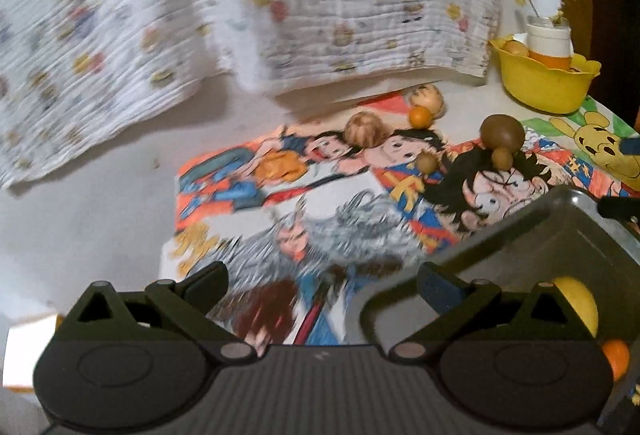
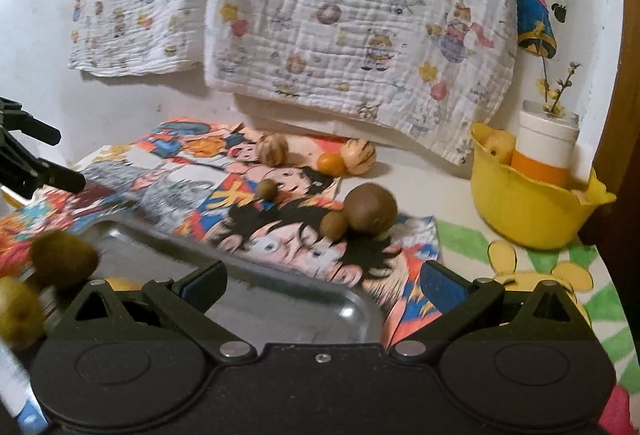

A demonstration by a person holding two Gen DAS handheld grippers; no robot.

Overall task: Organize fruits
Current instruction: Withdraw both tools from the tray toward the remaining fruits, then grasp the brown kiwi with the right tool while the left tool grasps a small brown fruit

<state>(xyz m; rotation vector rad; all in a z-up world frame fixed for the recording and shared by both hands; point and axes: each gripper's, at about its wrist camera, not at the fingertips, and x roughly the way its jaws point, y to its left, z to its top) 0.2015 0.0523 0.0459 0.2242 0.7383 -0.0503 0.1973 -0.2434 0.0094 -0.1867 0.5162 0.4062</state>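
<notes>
Loose fruits lie on cartoon posters: a large brown fruit (image 2: 370, 208) with a small brown one (image 2: 335, 223) against it, another small brown fruit (image 2: 267, 189), two striped pale fruits (image 2: 272, 150) (image 2: 360, 156) and a small orange (image 2: 330, 163). A metal tray (image 2: 280, 309) lies in front of my right gripper (image 2: 322, 285), which is open and empty. A brown kiwi-like fruit (image 2: 64, 259) and a green fruit (image 2: 18, 311) sit at its left end. My left gripper (image 1: 322, 285) is open and empty; the tray (image 1: 520, 247) holds a yellow fruit (image 1: 580, 305) and a small orange (image 1: 616, 355).
A yellow bowl (image 2: 532, 211) at the back right holds a white-and-orange jar (image 2: 546, 147) with twigs and a pale fruit. Printed cloths (image 2: 352, 15) hang on the wall behind. The left gripper's fingers (image 2: 60, 177) show at the right wrist view's left edge.
</notes>
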